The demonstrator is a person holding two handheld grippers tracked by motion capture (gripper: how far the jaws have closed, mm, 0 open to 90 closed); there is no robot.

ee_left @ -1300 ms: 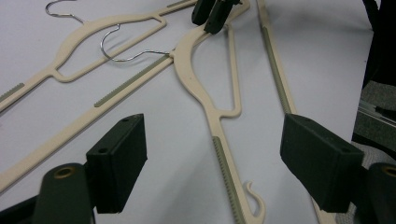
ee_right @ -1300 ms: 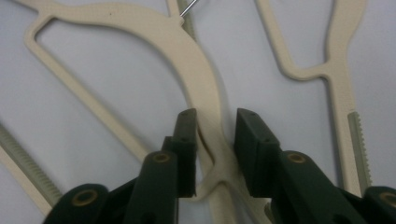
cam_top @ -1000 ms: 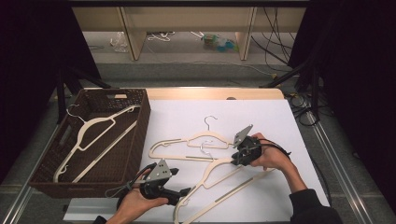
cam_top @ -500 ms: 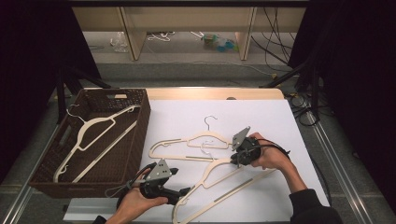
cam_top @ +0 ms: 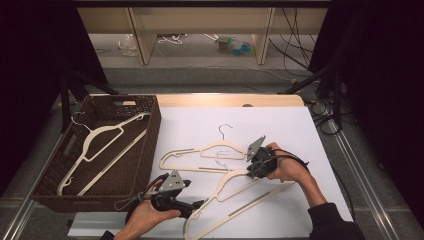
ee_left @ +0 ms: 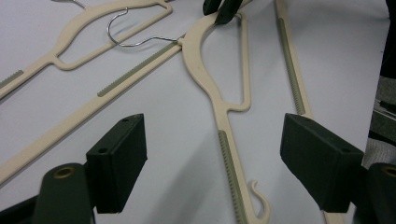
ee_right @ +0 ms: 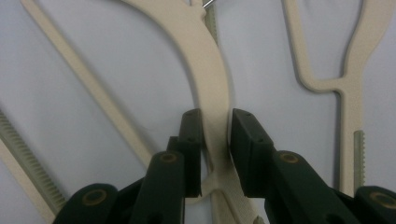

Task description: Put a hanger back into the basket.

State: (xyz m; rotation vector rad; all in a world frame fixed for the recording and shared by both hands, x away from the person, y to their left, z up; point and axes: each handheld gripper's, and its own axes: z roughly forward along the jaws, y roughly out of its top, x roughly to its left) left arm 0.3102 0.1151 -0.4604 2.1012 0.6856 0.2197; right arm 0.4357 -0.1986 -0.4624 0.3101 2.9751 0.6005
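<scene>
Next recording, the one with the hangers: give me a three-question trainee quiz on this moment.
1. True or false: the right gripper is shut on the near hanger.
2. How many hangers lie in the wicker basket? A) none B) one C) three
3. How do the left gripper jaws stand?

Key: 1 true, its pads clamp the hanger's arm. 2 B, one basket hanger. 3 Open wide, astride the near hanger's arm, not pressing it.

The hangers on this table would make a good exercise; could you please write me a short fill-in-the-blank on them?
1. The right hand-held gripper is shut on a cream ____.
2. The left hand-held gripper has its jaws ____.
3. One hanger lies inside the brown wicker ____.
4. Outside it, ____ hangers lie on the white table.

Missing words: hanger; open; basket; two
</scene>
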